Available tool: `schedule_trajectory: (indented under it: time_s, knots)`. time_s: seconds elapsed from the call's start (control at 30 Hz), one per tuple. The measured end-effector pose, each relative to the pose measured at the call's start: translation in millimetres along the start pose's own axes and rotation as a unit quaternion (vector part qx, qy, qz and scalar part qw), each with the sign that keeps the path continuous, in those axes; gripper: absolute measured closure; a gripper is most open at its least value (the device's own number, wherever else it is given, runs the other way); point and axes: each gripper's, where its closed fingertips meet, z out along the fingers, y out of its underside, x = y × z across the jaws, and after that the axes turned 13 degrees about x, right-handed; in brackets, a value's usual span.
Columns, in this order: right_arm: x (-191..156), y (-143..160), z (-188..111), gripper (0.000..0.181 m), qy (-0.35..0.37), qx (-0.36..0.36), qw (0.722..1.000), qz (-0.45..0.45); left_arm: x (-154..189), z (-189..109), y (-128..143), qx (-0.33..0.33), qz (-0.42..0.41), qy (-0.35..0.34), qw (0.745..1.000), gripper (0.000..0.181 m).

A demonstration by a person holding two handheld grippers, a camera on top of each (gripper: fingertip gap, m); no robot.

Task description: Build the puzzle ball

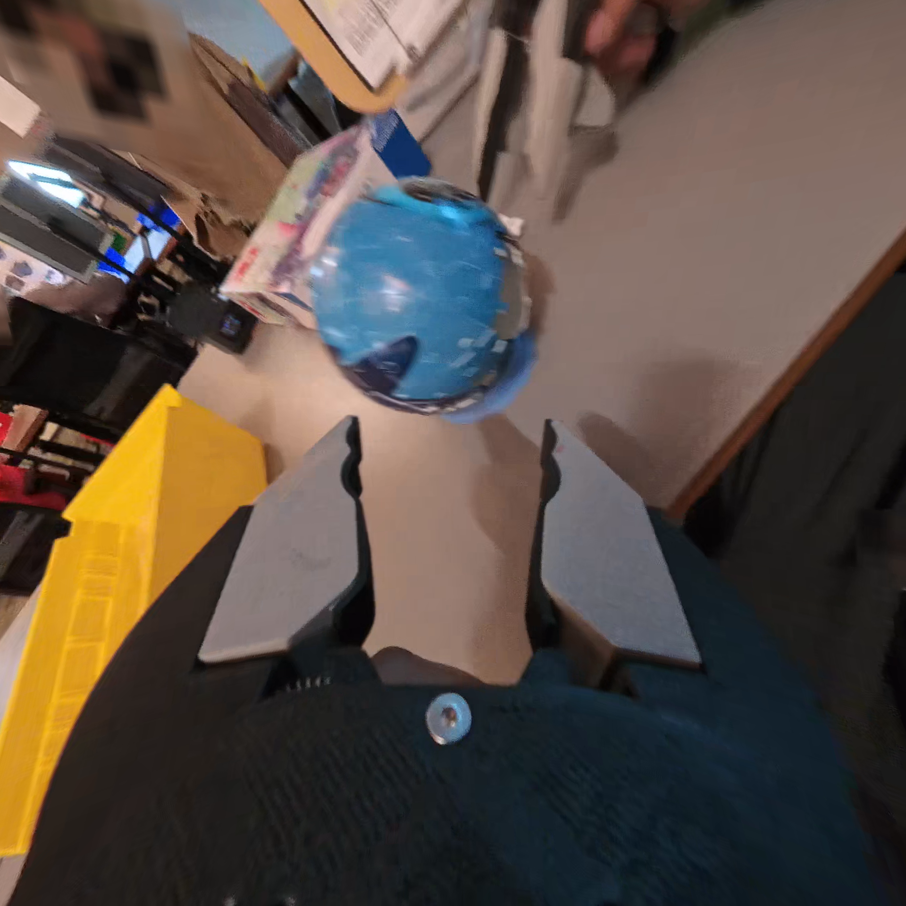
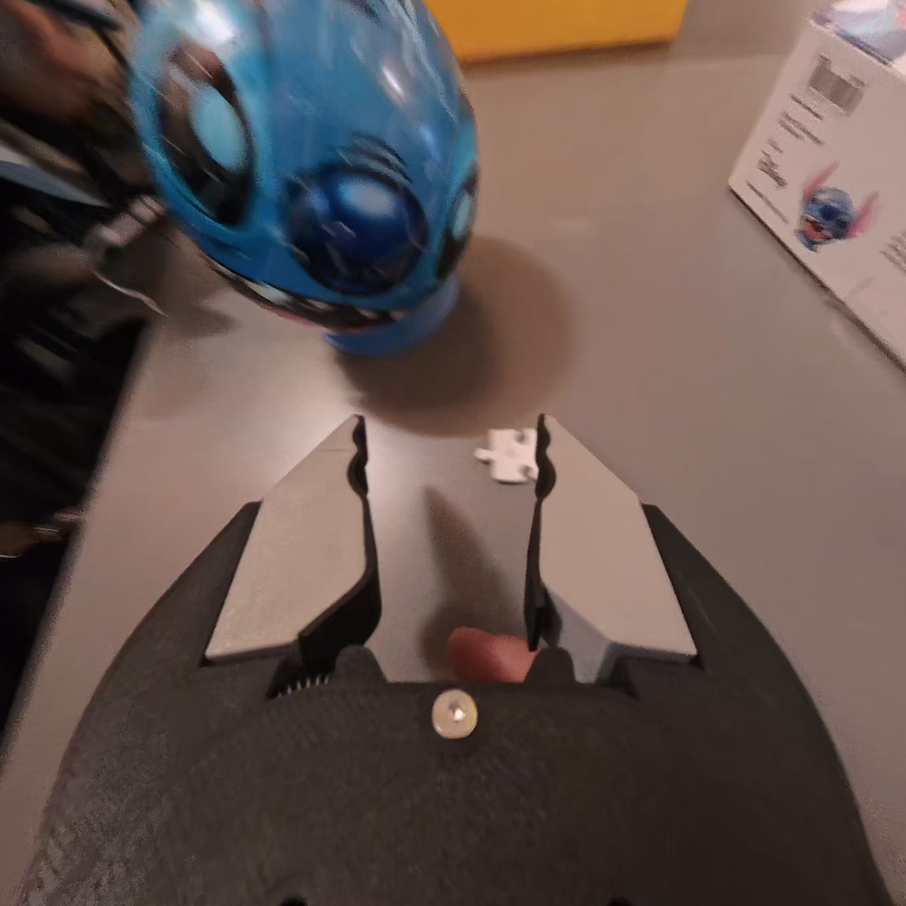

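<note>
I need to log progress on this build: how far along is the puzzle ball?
Mostly done: the blue puzzle ball is nearly whole and sits on its blue stand. A gap shows in its shell at the back. In hand: nothing, as the left gripper and right gripper are both open and empty. Left: a loose white piece lies on the table by the right gripper, not yet fitted.

Yellow bin and white printed box on grey table

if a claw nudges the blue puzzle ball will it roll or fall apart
The puzzle ball is round and sits on a small base, so it would likely tip or roll. Its glossy shell looks slippery. An unfinished edge suggests it may be fragile.
</note>
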Motion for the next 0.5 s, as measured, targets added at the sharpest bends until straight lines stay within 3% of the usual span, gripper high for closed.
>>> schedule_trajectory:
  time_s: [0.1, 0.2, 0.33, 0.5]
  knots:
    - [-42, -22, 9, 0.104, -0.052, 0.063, 0.992, 0.092, -23, -1, -19, 0.07, -0.043, 0.1, 0.992, 0.09]
    - [-55, -27, 21, 0.098, 0.001, 0.091, 0.987, 0.13, -29, 4, -42, 0.16, -0.057, 0.233, 0.958, 0.093]
    - [-64, -35, 23, 0.095, 0.027, 0.135, 0.976, 0.167, -54, 43, -29, 0.13, -0.105, 0.305, 0.937, 0.099]
    - [-63, -22, 41, 0.093, 0.033, 0.115, 0.968, 0.221, -58, 70, -15, 0.13, -0.135, 0.34, 0.922, 0.103]
